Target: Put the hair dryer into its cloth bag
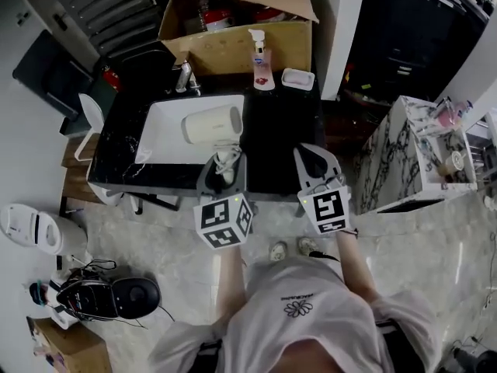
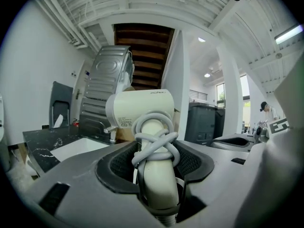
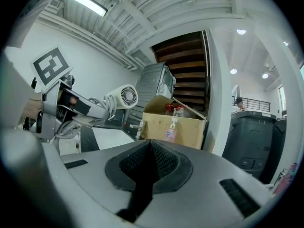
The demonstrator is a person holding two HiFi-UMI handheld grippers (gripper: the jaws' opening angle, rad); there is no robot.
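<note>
Hair dryer (image 1: 211, 124), cord knotted round its handle: we hold it in the jaws of the left gripper (image 1: 223, 168) over the sink (image 1: 167, 134) in the counter (image 1: 116, 152), the right gripper (image 1: 313, 162) with jaws pressed together, empty; carrying step, we judge, the unseen bag to find next.

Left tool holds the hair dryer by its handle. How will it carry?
Likely top-heavy: the hair dryer barrel sits beyond the left tool, so it may pivot. Its smooth handle could slip. The knotted cord looks floppy, might snag.
</note>
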